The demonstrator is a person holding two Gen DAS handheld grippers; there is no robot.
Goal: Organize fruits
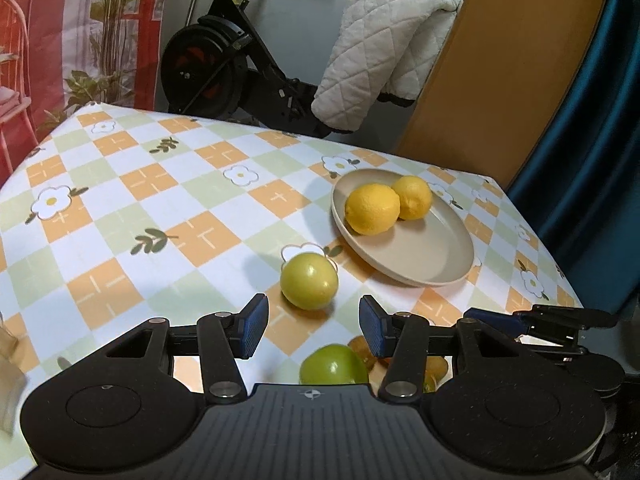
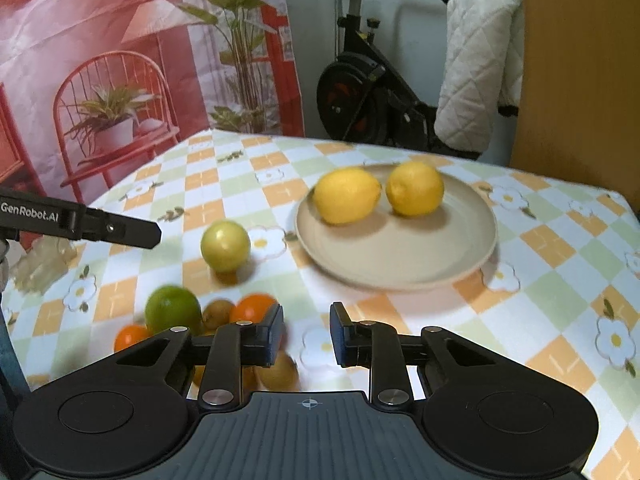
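Observation:
A beige plate (image 1: 424, 256) (image 2: 400, 256) on the checked tablecloth holds two yellow lemons (image 1: 372, 208) (image 2: 346, 196). A pale yellow-green fruit (image 1: 309, 280) (image 2: 225, 245) lies on the cloth left of the plate, just beyond the tips of my left gripper (image 1: 312, 324). That gripper is open with nothing between its pads. Nearer me sits a cluster: a green fruit (image 1: 334, 366) (image 2: 173, 310), kiwis (image 2: 218, 312) and oranges (image 2: 254, 308). My right gripper (image 2: 306, 332) hovers beside the cluster with its jaws drawn close and empty, a narrow gap showing.
The table's far edge runs near an exercise bike (image 2: 372, 92) and a quilted white cover (image 1: 380, 48). An orange panel (image 1: 500, 60) stands at the right. A crumpled clear wrapper (image 2: 44, 264) lies at the table's left. The left gripper's finger (image 2: 100, 226) reaches in from the left.

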